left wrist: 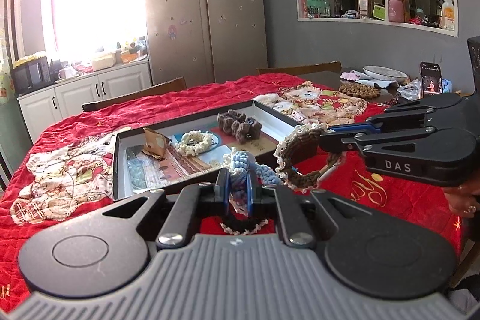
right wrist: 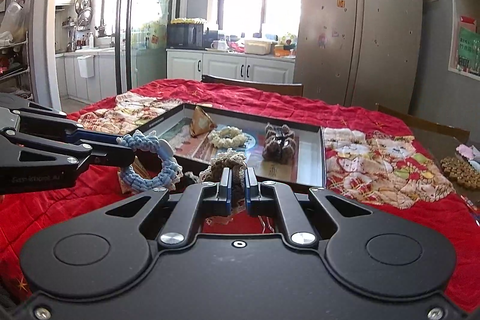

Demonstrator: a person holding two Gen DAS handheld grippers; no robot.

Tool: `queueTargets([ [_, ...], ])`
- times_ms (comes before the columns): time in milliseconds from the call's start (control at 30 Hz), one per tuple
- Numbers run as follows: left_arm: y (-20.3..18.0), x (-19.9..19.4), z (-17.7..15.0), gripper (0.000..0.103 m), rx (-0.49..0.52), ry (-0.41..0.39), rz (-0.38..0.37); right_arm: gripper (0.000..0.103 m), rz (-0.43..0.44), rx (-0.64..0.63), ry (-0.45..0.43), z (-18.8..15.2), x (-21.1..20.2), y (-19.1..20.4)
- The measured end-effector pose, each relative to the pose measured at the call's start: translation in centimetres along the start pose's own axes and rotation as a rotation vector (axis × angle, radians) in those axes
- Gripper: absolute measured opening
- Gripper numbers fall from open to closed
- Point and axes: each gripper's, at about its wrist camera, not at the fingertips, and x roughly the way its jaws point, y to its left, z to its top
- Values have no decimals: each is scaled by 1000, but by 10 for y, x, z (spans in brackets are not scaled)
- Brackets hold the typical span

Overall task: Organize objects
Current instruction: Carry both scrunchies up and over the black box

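Note:
My left gripper (left wrist: 237, 185) is shut on a blue crocheted scrunchie (left wrist: 240, 167), which also shows in the right wrist view (right wrist: 150, 167), held above the red cloth. My right gripper (right wrist: 238, 185) is shut on a brown scrunchie with a cream edge (right wrist: 228, 167), seen as a ring in the left wrist view (left wrist: 303, 158). Both hang just in front of a shallow black tray (left wrist: 120, 158) that holds a cream scrunchie (left wrist: 193, 141), a dark brown scrunchie (left wrist: 240, 125) and a tan wedge-shaped pouch (left wrist: 154, 144). A black scrunchie with a cream edge (left wrist: 243, 225) lies on the cloth under my left gripper.
A red quilted cloth (left wrist: 186, 101) with patchwork panels covers the table. At the far right stand a phone (left wrist: 432, 80), a beaded mat (left wrist: 358, 89) and a plate (left wrist: 385, 72). Chair backs (left wrist: 135, 98) stand along the far side. A fridge stands behind.

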Motion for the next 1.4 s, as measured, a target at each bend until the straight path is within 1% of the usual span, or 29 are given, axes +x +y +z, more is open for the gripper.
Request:
queueTargets([
  [533, 16, -16, 27, 13, -5, -97, 68, 8, -3, -36, -100, 33, -16, 8],
  [767, 24, -16, 38, 13, -13, -130, 93, 8, 11, -37, -127, 52, -12, 10],
  [1033, 43, -7, 53, 13, -52, -147, 119, 8, 16, -25, -149, 77, 7, 3],
  [1400, 69, 20, 66, 13, -103, -132, 145, 8, -2, -21, -149, 111, 51, -1],
])
